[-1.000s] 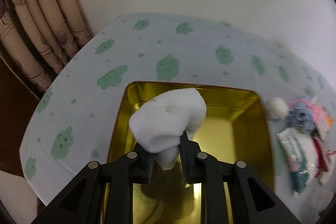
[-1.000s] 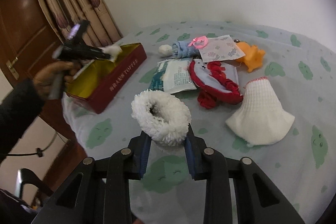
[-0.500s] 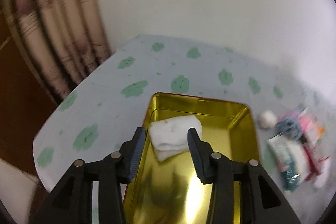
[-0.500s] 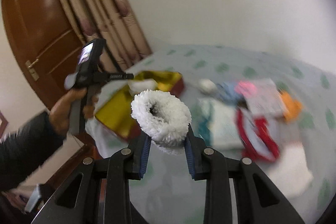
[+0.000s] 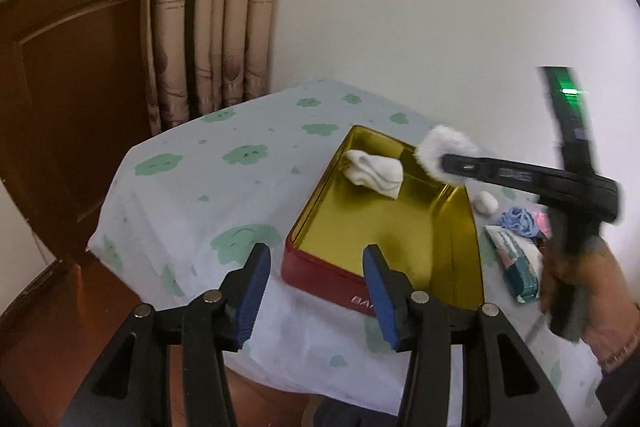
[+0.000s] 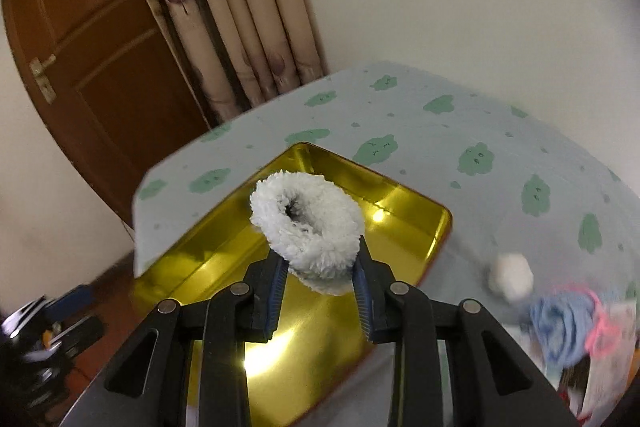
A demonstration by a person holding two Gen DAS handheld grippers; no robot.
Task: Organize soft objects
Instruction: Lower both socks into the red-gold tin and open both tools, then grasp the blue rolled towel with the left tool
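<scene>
Only "BA" legible on tin [image 5: 320, 279]; left claw [image 5: 316, 291] opening, empty; right claw [image 6: 320, 283] gripping fluffy ring [image 6: 308, 223]

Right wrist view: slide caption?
Right gripper holds a fluffy white ring above the open gold-lined tin.

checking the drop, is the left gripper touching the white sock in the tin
Apart. The left wrist view shows the left gripper, jaws opening and empty, well short of the white sock lying in the tin.

The red tin with a shiny gold inside [image 5: 320, 269] lies open-topped near the left edge of the cloud-print cloth-covered table [image 5: 240, 195]. Only a folded white sock [image 5: 374, 171] fills its far end; the near gold floor is bare. A small white pompom [image 5: 486, 202] and crowded soft items flank its right wall.
</scene>
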